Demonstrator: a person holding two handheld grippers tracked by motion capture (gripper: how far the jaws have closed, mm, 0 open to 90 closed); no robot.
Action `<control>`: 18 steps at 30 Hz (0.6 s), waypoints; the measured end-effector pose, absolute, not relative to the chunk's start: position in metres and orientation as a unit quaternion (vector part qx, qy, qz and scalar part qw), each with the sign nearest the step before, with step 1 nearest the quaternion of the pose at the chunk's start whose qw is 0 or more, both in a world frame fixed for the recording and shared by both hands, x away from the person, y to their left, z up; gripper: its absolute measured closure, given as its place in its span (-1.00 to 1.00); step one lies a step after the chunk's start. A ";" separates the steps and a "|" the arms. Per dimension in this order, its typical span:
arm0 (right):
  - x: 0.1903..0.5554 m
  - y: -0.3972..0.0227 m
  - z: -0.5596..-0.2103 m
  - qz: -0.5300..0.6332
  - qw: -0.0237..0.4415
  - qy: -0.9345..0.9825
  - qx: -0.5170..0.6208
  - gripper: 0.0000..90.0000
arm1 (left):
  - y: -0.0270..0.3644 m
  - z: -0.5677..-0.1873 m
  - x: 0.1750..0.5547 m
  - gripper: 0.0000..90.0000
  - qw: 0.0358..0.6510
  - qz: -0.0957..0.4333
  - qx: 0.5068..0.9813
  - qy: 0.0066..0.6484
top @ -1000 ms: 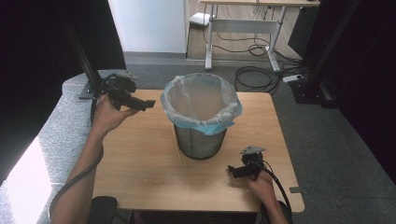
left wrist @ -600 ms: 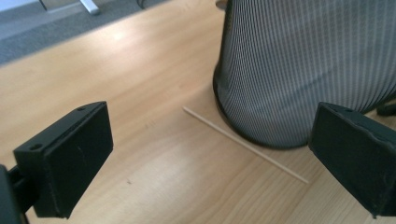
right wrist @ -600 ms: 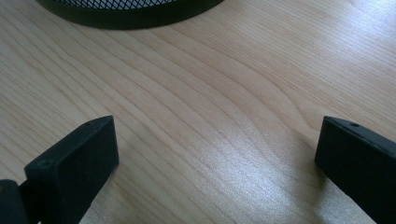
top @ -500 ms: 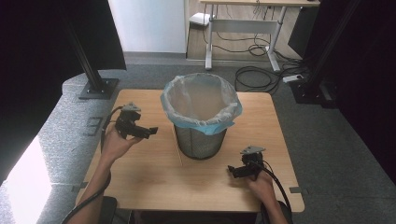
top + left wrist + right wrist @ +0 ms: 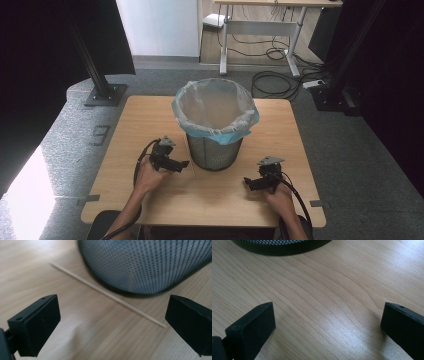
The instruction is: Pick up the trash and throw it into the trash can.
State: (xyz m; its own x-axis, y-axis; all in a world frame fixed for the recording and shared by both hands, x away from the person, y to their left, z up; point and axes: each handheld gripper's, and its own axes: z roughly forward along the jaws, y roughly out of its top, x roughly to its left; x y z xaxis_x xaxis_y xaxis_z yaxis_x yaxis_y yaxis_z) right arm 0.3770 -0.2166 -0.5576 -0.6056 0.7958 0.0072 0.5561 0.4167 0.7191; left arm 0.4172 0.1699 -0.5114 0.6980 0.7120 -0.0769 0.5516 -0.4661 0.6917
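Skewer (image 5: 107, 295) lies just beyond the wide-open left gripper (image 5: 112, 322) (beside the mesh bin (image 5: 147, 265)).

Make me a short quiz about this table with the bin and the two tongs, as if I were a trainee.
1. True or false: the stick lies flat on the table beside the foot of the bin.
2. Which tongs have the stick in front of their jaws? A: left tongs; B: right tongs.
3. Fill in: the bin is lined with a pale blue ____.

Key
1. True. In the left gripper view it lies on the wood, close to the mesh wall.
2. A. Both pairs stand open, holding nothing.
3. Bag; its edge folds over the rim.
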 end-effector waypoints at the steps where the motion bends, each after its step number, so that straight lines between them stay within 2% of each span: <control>1: 0.377 -0.217 -0.558 0.351 0.171 0.824 0.410 -1.00 | 0.167 -0.514 0.417 -1.00 0.360 0.109 0.848 0.373; 5: 0.377 -0.217 -0.558 0.352 0.170 0.824 0.409 -1.00 | 0.153 -0.528 0.416 -1.00 0.355 0.100 0.850 0.376; 13: 0.377 -0.216 -0.558 0.352 0.170 0.824 0.410 -1.00 | 0.145 -0.547 0.415 -0.92 0.326 0.134 0.855 0.380; 18: 0.377 -0.216 -0.558 0.352 0.170 0.825 0.409 -1.00 | 0.151 -0.543 0.413 -0.57 0.326 0.138 0.858 0.371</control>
